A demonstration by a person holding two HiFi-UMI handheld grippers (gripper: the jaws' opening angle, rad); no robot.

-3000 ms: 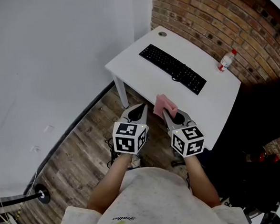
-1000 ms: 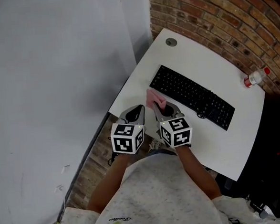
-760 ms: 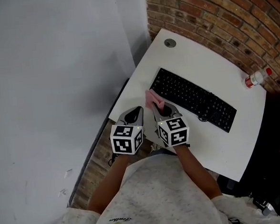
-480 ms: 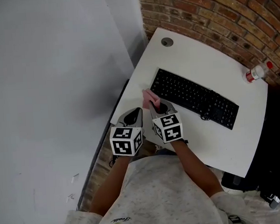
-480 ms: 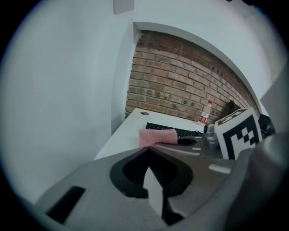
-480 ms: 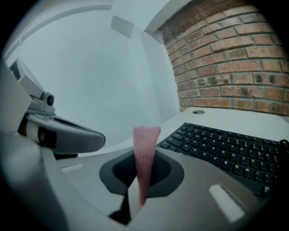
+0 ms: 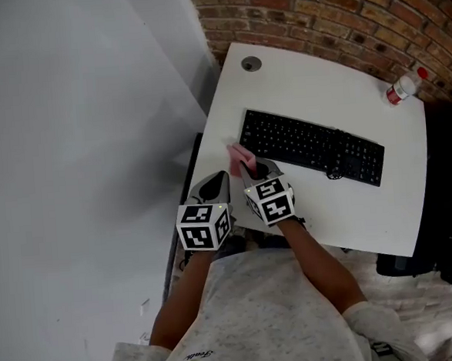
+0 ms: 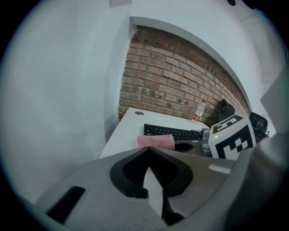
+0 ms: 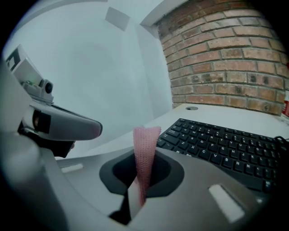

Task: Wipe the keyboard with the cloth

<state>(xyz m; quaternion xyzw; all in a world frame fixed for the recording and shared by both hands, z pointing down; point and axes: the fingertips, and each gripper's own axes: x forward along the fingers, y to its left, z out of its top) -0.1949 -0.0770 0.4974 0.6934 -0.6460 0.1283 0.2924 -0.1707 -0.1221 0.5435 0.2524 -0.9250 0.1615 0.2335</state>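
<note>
Your right gripper (image 7: 250, 166) is clamped on the pink cloth (image 7: 240, 155), held just beside the keyboard's (image 7: 312, 147) left end, near edge. The keyboard's long axis runs off to the right from there (contact not confirmed). Your left gripper (image 7: 220, 181) is closed on nothing and sits farther left.

Keyboard (image 9: 226, 149) right end cut off at right gripper view's edge; bottle (image 7: 402, 87) label too small to read.
</note>
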